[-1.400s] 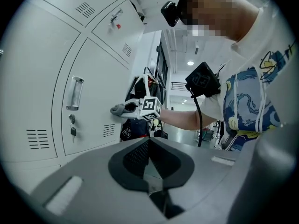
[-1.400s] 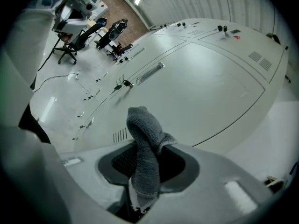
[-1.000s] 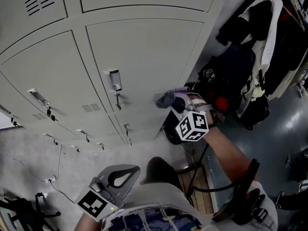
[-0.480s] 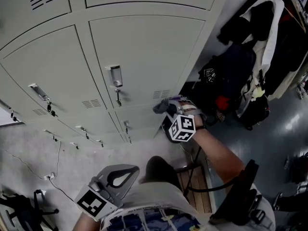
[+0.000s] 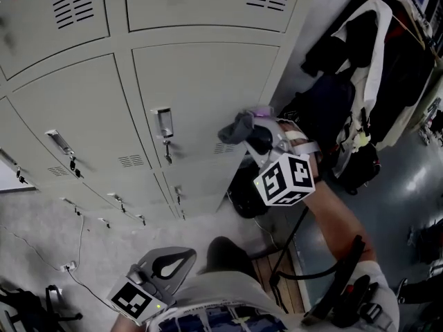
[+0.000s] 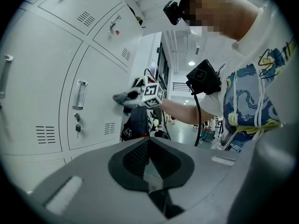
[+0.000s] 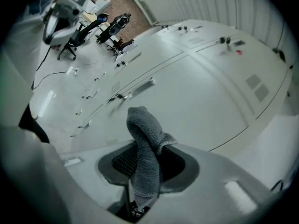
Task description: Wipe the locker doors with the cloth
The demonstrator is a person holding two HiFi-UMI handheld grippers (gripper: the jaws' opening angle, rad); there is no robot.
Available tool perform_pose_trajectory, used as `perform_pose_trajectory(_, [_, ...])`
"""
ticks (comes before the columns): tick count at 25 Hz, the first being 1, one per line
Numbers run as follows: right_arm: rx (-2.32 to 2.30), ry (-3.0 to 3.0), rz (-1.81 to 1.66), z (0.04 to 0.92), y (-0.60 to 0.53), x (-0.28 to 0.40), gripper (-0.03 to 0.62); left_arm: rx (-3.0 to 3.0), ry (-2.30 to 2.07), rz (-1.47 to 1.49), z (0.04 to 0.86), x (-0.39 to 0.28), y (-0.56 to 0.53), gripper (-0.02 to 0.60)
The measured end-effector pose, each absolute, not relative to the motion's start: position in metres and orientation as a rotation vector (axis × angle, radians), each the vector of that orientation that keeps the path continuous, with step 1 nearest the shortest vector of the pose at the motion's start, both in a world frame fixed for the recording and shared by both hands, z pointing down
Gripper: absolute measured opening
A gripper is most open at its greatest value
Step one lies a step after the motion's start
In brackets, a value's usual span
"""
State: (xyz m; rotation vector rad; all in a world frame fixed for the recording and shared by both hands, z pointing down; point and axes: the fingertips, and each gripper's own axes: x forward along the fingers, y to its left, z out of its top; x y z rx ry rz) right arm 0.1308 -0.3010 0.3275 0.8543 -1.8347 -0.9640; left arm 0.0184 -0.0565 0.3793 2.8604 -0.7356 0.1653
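Note:
A row of pale grey locker doors (image 5: 201, 95) fills the head view; the nearest door has a metal handle (image 5: 163, 122) with a key under it. My right gripper (image 5: 252, 135) is shut on a grey cloth (image 5: 237, 127), and the bunched cloth is pressed near that door's right edge, level with the handle. In the right gripper view the cloth (image 7: 145, 157) stands up between the jaws in front of the door (image 7: 196, 101). My left gripper (image 5: 164, 268) hangs low near the person's body, shut and holding nothing. The left gripper view shows the cloth (image 6: 122, 97) at the door (image 6: 93, 97).
Dark bags and a white coat (image 5: 360, 81) hang just right of the lockers. A black bag (image 5: 246, 192) sits on the floor below the cloth, beside a wooden bench (image 5: 280, 268). Cables (image 5: 69, 254) lie on the floor at the left. Keys hang from the lower locks.
The right gripper with the cloth slid down the door's right edge, then back up to handle height. The left gripper stayed where it was.

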Motion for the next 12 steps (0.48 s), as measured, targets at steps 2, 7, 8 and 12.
perform_pose_trajectory(2, [0.919, -1.83, -1.046, 0.273, -0.301, 0.128, 0.114, 2.871, -0.728, 0.161, 0.376, 0.019, -0.054, 0.002])
perform_pose_trajectory(7, [1.05, -1.795, -1.188, 0.181, -0.309, 0.125, 0.114, 2.898, -0.729, 0.144, 0.37, 0.019, -0.048, 0.002])
perform_pose_trajectory(8, [1.062, -1.783, -1.212, 0.17, -0.311, 0.124, 0.114, 2.896, -0.732, 0.143, 0.37, 0.019, -0.047, 0.002])
perform_pose_trajectory(12, [1.063, -1.754, -1.248, 0.157, -0.321, 0.116, 0.114, 2.893, -0.744, 0.145, 0.37, 0.017, -0.044, 0.002])
